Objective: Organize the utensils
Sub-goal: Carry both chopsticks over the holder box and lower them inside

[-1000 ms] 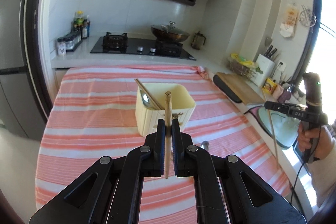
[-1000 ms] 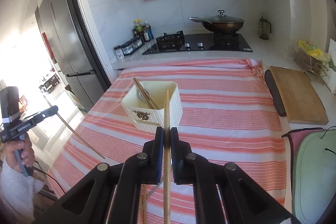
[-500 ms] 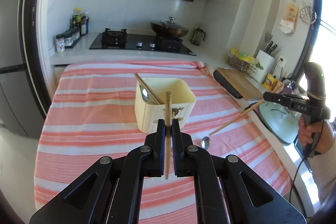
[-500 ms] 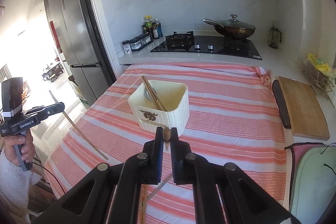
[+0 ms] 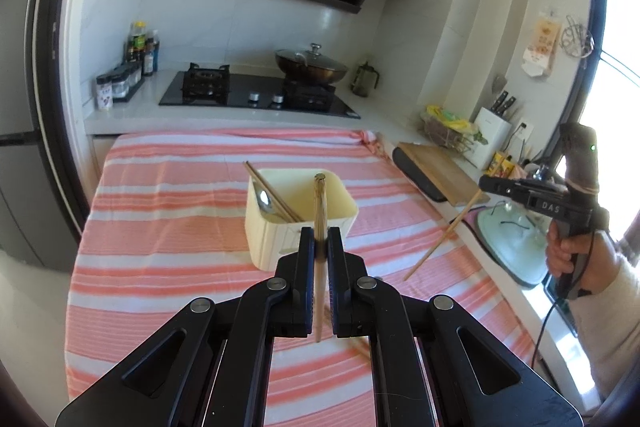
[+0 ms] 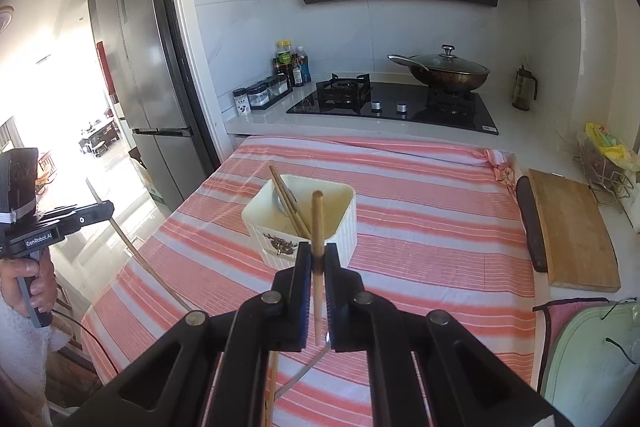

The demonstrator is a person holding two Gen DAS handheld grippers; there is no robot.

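Wood in both grips here: the left tool [image 5: 321, 247] is pinched tight on a slim light wooden chopstick [image 5: 319, 223], which stands nearly upright between the pads, its blunt top rising over the far rim of the cream rectangular plastic utensil holder [image 5: 344, 205]. Over on the other side, the right tool [image 6: 316, 259] is clamped just the same on a second pale wooden chopstick [image 6: 317, 227], upright, its tip showing in front of the holder's opening. That holder sits out in the middle of the table, on the pink-and-white striped cloth [image 5: 168, 227], and inside it lean a pair of brown chopsticks [image 5: 272, 193] alongside a shiny metal spoon [image 5: 265, 199]. Seen from the left camera, the chopstick in the right tool slants down towards the cloth at the right of the holder. Low in the right camera, under the tool, more utensils lie on the cloth, half hidden. A wooden cutting board [image 6: 572, 231] rests off at the right edge.
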